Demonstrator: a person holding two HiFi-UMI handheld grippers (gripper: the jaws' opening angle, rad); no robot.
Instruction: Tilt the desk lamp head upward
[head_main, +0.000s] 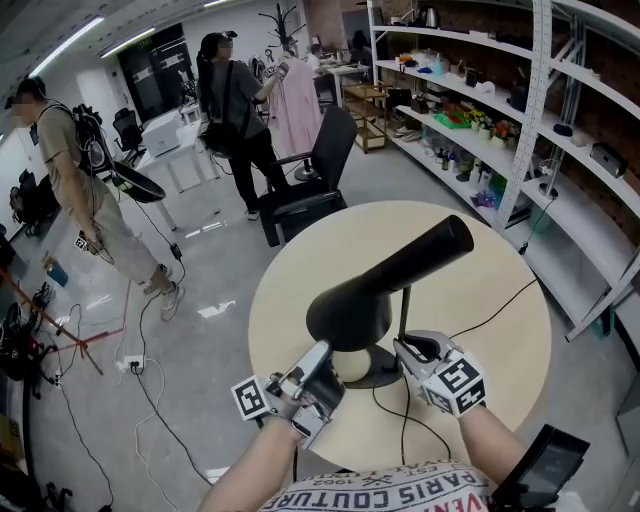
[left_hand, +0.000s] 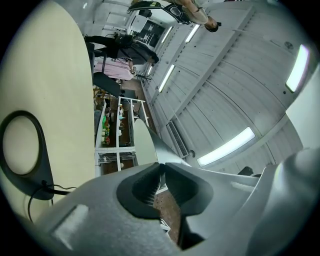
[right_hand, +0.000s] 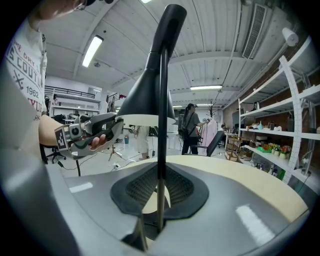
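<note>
Lamp head (head_main: 385, 285) hangs over the round table (head_main: 500, 300), probably light and rigid. Left tongs (head_main: 318, 352) pinch its rim; right tongs (head_main: 405, 345) clench the thin stem (head_main: 403, 310), sensibly bracing the base.

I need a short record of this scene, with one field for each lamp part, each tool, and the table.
lamp head: black cone, wide opening facing down
lamp stem: thin, upright
lamp base: round, black, on the table
left tool: shut on the lamp head's rim
right tool: shut on the lamp stem, low down
table: round, beige, with a black cable across it
</note>
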